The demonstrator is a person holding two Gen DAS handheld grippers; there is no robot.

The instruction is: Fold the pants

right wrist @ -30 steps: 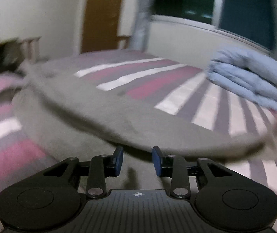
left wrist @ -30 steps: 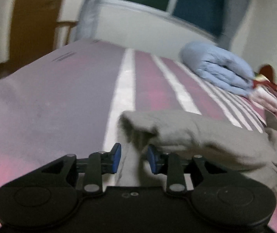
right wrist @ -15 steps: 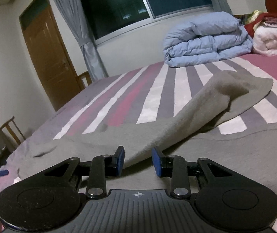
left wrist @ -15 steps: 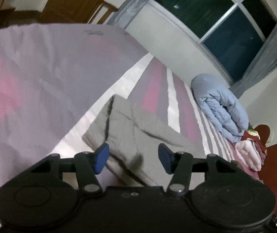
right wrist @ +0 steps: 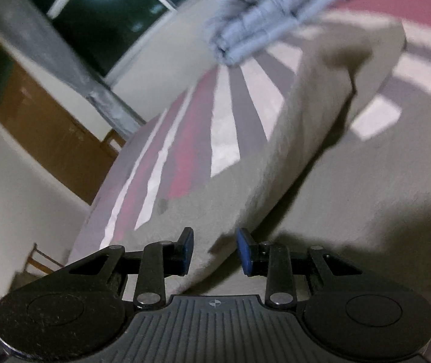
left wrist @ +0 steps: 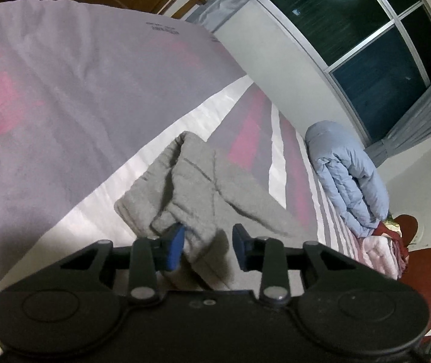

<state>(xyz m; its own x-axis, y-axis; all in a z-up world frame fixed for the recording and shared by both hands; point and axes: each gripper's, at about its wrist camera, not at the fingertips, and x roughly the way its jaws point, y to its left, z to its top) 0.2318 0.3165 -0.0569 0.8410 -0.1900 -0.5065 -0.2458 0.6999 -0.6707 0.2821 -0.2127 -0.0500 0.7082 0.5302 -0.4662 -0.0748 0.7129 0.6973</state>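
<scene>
Pants (left wrist: 203, 193) lie on the bed (left wrist: 64, 115), long axis running away from the left gripper (left wrist: 208, 248), jaws closing around cloth; right gripper (right wrist: 214, 251) pinches the raised edge (blurred).

You work under dim, warm indoor light; a ceiling lamp reflects as a bright patch in the dark window (left wrist: 375, 27). Your left wrist view is fairly sharp, with a soft shadow under the grey pants (left wrist: 203, 187). Your right wrist view is smeared by motion blur. Both bend strongly and darken at the corners.
</scene>
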